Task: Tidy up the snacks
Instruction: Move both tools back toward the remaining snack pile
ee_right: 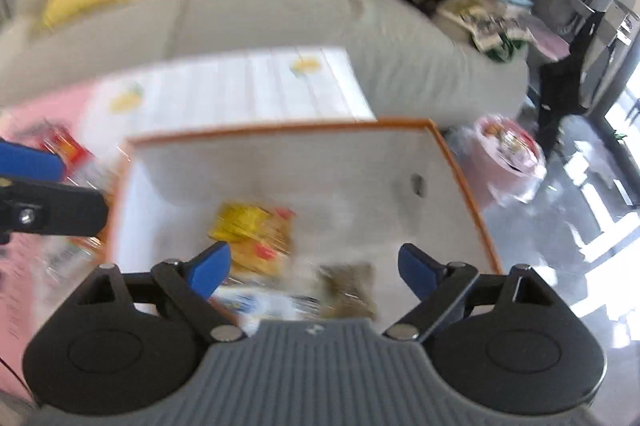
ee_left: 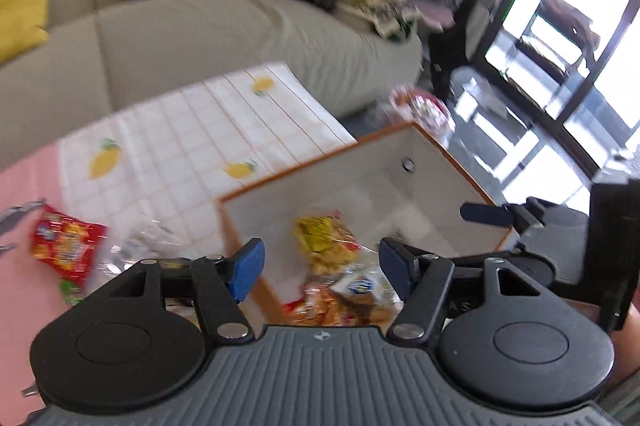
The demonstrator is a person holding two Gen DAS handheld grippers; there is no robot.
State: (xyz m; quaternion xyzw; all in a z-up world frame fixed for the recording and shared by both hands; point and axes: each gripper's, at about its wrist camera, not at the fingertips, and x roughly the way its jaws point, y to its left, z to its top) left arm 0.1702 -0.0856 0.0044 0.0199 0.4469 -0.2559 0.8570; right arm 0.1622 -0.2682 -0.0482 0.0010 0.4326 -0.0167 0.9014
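While hovering over the box (ee_right: 280,161), left gripper (ee_left: 320,262) and right gripper (ee_right: 314,268) gaping, empty. Snacks (ee_left: 324,246) inside, blurred; red pack (ee_left: 64,246) at nine o'clock outside.

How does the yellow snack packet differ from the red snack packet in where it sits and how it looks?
The yellow snack packet lies inside the orange-rimmed box, among other packets; the red snack packet lies outside it on the table, left of the box. The yellow one sits ahead of the open left claw; the red one is well off to its side. Both look like printed snack packets; blur hides their labels.
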